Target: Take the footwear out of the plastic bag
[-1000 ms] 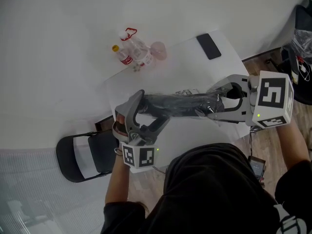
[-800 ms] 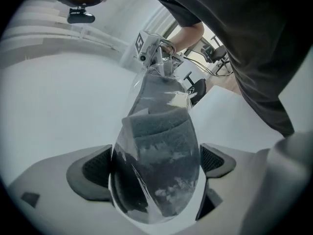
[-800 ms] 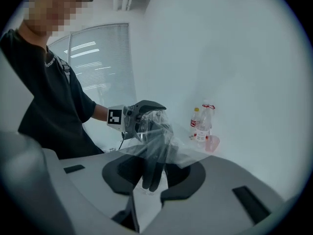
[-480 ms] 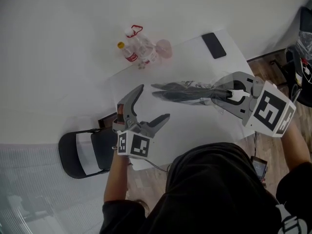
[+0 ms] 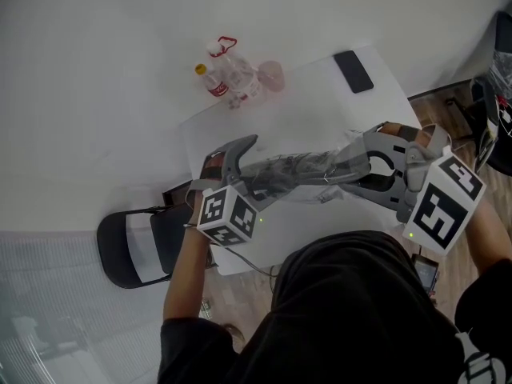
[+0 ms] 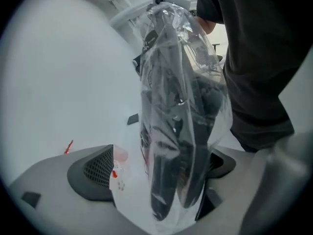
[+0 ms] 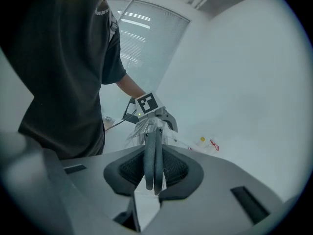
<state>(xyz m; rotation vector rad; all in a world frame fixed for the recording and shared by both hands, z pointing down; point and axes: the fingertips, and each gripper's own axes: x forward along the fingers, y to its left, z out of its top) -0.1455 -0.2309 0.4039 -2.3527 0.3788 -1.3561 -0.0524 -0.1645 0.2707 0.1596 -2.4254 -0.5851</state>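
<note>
Head view: bag (image 5: 324, 190) w/ the dark footwear (image 5: 292, 166) inside is strung between both claws, over the near half of the counter (image 5: 320, 102).

Two changes in the last sec:

1. The right claw (image 5: 354, 170), by the counter's near right corner, has just been closing. It stood wider round the bag's end, and now its pads pinch the dark end of the footwear. Right gripper view shows two dark edges squeezed between the pads, w/ plastic bunched just beyond. Bare or through film, can't tell.
2. The left claw (image 5: 262, 166) stood clear of the bag half a sec ago, out toward the counter's near left edge, and has now come back in. Left gripper view shows the claw spread wide, w/ the bag's other end and the dark tips inside it sitting between the pads. The left pad is clear of it, so no squeeze yet.

What it means, IMO: the hands have split roles. The right now anchors the footwear itself, and the left is lining up on the plastic. The footwear is still fully inside the bag, so extraction hasn't started – this looks like the re-grip before the pull. Next the left prob. needs to nip film only, w/o catching the shoes – otherwise both claws hold the same thing and nothing slides out. Thin slack film may also slip or tear.
</note>
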